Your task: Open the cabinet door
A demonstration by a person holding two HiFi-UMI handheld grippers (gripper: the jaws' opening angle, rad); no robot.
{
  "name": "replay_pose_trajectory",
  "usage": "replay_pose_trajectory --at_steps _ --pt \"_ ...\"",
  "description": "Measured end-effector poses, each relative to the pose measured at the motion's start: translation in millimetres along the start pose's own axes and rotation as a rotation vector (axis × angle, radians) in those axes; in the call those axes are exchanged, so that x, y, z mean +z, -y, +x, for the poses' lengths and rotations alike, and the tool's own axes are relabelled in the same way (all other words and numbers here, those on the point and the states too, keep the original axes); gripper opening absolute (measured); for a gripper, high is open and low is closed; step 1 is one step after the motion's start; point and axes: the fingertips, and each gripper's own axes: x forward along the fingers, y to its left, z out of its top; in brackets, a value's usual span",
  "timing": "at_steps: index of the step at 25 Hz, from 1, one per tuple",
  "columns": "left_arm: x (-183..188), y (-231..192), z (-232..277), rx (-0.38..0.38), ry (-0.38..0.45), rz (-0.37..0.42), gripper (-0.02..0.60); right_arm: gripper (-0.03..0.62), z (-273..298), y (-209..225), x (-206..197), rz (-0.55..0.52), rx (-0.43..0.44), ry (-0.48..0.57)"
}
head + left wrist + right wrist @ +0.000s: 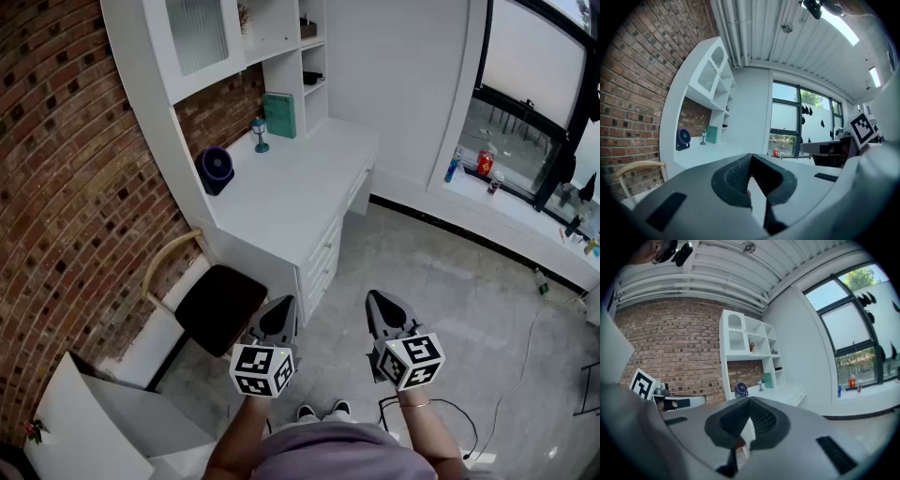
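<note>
Cabinet door (199,36) flush in frame, long axis vertical, glass facing room.

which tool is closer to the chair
Left. The left tool is just beside the chair, at its seat's right edge; the right tool is farther right, over the floor.

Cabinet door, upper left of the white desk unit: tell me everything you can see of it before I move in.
The cabinet door is a white frame round a ribbed, frosted-looking glass panel, which shows an arched top in the right gripper view. It looks shut, flush with its unit. It sits high above the desk, next to the open shelves and close to the brick wall. No handle can be made out. Nothing touches it.
</note>
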Motion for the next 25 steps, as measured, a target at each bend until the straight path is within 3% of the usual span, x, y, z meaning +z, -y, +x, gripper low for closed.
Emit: replay_pose_trajectory --at_steps 6,19,25 --pt "-5.1 0.9 -0.7 0.029 -0.007 -0.028 -0.002 0.0 -8.7 7.6 -11.5 0.058 0.011 -0.008" --pt "-8.7 18.6 15.3 0.075 -0.015 -0.028 0.0 0.002 -9.1 31.1 -8.5 0.044 0.045 -0.003" --pt "-0.8 22.4 24.9 0.095 0.013 -0.016 0.026 0.075 -2.4 40.0 1.4 0.048 0.091 0.016"
